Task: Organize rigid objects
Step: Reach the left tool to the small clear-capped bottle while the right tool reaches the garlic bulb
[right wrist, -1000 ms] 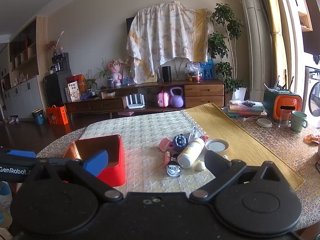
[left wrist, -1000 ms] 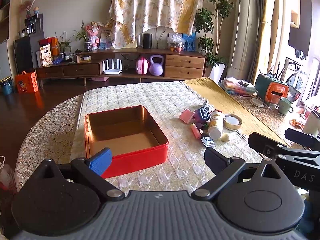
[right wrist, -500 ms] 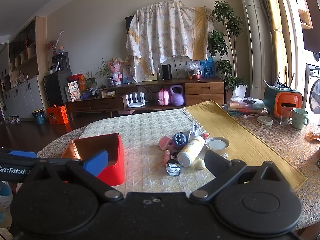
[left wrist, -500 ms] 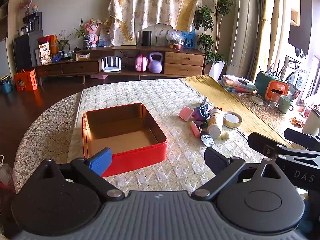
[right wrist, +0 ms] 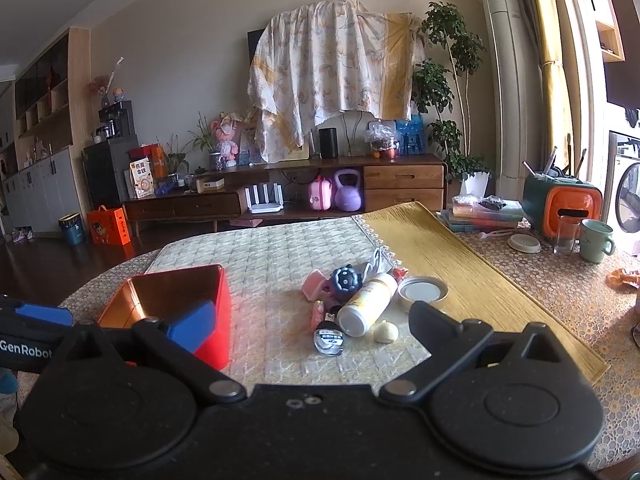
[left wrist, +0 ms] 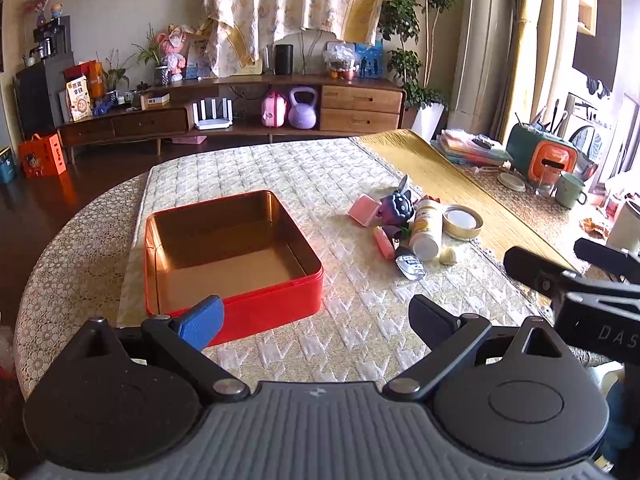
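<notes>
Red tin [left wrist: 240, 312] sits left of the small-object pile [left wrist: 412, 228]; left gripper [left wrist: 316, 316] and right gripper [right wrist: 312, 324] both spread, empty.

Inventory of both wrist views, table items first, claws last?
tin box: 1, red with gold inside, empty, left on the quilted mat
bottle: 1, white and yellow, lying in the pile right of the box
ball toy: 1, blue-purple, behind the bottle
pink case: 1, left of the toy
round lid: 1, cream, on the yellow runner's edge
mug: 1, pale green, far right
holder: 1, green and orange, beside the mug
left claw: open, empty
right claw: open, empty
</notes>
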`<action>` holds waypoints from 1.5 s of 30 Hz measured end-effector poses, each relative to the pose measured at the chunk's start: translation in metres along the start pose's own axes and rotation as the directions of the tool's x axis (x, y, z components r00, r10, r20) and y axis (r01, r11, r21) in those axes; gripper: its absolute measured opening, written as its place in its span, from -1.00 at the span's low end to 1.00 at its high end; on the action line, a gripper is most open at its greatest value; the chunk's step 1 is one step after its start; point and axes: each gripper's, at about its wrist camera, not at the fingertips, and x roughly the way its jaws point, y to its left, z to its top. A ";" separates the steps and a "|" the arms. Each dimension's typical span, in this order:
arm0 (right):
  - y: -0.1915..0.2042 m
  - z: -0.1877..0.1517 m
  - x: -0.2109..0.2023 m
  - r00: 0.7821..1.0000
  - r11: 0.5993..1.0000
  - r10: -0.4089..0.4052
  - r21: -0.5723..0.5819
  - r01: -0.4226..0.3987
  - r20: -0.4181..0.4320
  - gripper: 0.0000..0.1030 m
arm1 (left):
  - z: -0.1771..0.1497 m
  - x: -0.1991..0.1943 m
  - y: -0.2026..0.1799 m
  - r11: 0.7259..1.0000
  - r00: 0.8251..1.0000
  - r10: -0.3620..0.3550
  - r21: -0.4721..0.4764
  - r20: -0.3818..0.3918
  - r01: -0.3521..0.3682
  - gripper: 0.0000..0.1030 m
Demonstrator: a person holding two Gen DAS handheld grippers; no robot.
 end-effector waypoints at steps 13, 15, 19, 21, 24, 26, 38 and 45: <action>-0.064 0.001 0.053 0.990 0.993 -0.013 -0.119 -0.004 -0.141 0.99 | 0.023 0.066 -0.040 0.992 0.997 -0.062 0.107 -0.041 0.066 0.93; -0.071 -0.001 0.066 0.986 0.990 0.005 -0.139 -0.028 -0.168 0.96 | 0.026 0.078 -0.049 0.989 0.996 -0.080 0.123 -0.043 0.084 0.93; -0.081 -0.011 0.091 0.975 0.983 0.031 -0.168 -0.070 -0.220 0.87 | 0.031 0.102 -0.059 0.990 0.993 -0.097 0.097 -0.062 0.103 0.93; -0.087 -0.014 0.102 0.970 0.982 0.046 -0.167 -0.088 -0.240 0.80 | 0.034 0.115 -0.064 0.991 0.992 -0.102 0.084 -0.077 0.108 0.93; -0.092 -0.017 0.117 0.965 0.981 0.054 -0.169 -0.100 -0.256 0.74 | 0.038 0.134 -0.070 0.991 0.988 -0.114 0.061 -0.107 0.121 0.93; -0.094 -0.019 0.125 0.961 0.979 0.068 -0.169 -0.116 -0.267 0.70 | 0.039 0.148 -0.076 0.991 0.986 -0.115 0.055 -0.125 0.122 0.93; -0.098 -0.029 0.167 0.940 0.948 0.162 -0.216 -0.233 -0.300 0.43 | 0.039 0.214 -0.091 0.995 0.971 -0.093 0.014 -0.222 0.098 0.91; -0.097 -0.034 0.179 0.930 0.938 0.193 -0.219 -0.269 -0.314 0.11 | 0.038 0.236 -0.091 0.996 0.960 -0.088 -0.019 -0.267 0.086 0.62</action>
